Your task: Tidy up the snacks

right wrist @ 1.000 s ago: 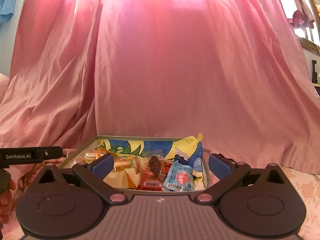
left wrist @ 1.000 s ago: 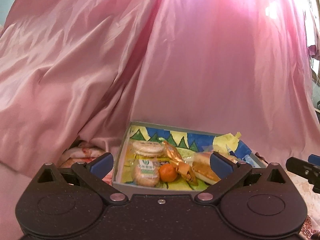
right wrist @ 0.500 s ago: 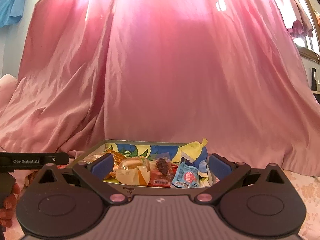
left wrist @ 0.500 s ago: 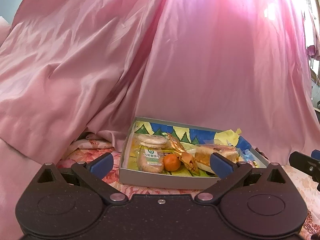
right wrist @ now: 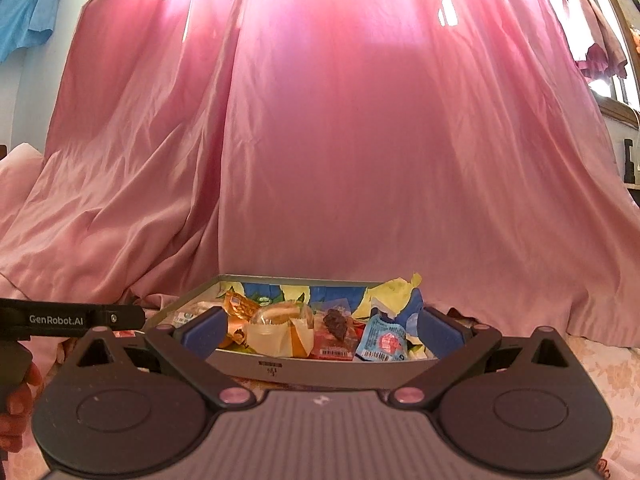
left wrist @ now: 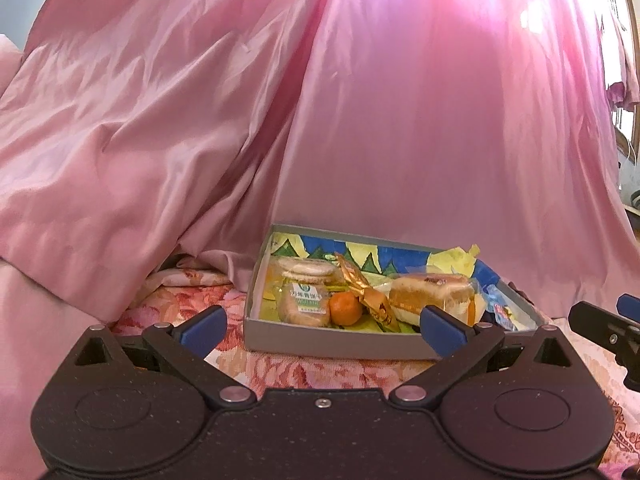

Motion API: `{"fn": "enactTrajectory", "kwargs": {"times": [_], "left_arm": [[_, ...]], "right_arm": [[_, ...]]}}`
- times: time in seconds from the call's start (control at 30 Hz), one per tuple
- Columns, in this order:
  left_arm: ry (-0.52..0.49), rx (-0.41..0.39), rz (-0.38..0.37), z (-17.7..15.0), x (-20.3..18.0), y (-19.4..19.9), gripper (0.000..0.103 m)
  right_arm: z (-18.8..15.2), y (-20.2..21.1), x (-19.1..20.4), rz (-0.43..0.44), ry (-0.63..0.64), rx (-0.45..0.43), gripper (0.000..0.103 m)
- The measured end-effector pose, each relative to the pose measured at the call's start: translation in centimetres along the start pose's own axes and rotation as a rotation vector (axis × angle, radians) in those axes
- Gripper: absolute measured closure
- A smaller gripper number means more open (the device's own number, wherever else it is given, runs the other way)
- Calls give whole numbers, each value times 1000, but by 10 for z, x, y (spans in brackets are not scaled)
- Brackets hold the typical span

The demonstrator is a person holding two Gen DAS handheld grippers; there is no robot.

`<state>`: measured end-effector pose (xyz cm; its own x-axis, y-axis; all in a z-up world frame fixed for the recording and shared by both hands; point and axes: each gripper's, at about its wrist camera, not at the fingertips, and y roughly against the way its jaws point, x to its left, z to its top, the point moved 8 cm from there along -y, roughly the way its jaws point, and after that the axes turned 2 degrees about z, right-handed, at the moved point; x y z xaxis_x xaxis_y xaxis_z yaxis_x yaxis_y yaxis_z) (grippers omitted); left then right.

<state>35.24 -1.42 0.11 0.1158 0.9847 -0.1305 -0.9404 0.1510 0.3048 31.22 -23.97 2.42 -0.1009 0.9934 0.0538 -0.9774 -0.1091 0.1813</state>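
Observation:
A shallow grey box with a painted lining lies on a floral cloth and holds the snacks. In the left wrist view it shows wrapped biscuits, a small orange, a gold-wrapped sweet and a wrapped cake. In the right wrist view the same box shows the wrapped cake, a red packet and a blue packet. My left gripper is open just short of the box's near wall. My right gripper is open, low in front of the box, with nothing between its fingers.
A pink satin curtain hangs close behind the box and bunches at the left. The floral cloth lies bare left of the box. A hand holds the left gripper's body at the left edge of the right wrist view.
Both grippers have drawn back and dropped lower, so the box looks farther off and flatter. Neither gripper has opened or shut, and the snacks have stayed in place.

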Motion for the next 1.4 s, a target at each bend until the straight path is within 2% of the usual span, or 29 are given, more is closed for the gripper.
{"fn": "enactTrajectory", "kwargs": {"times": [0.5, 1.03, 1.4], "left_arm": [[-33, -6, -8, -19, 2, 19, 1], [-16, -8, -4, -39, 9, 31, 1], [-42, 64, -17, -69, 8, 34, 1]], "right_arm": [[-6, 7, 3, 5, 21, -14, 0], [-19, 16, 9, 6, 6, -2, 0], [-40, 22, 15, 2, -18, 43, 0]]}}
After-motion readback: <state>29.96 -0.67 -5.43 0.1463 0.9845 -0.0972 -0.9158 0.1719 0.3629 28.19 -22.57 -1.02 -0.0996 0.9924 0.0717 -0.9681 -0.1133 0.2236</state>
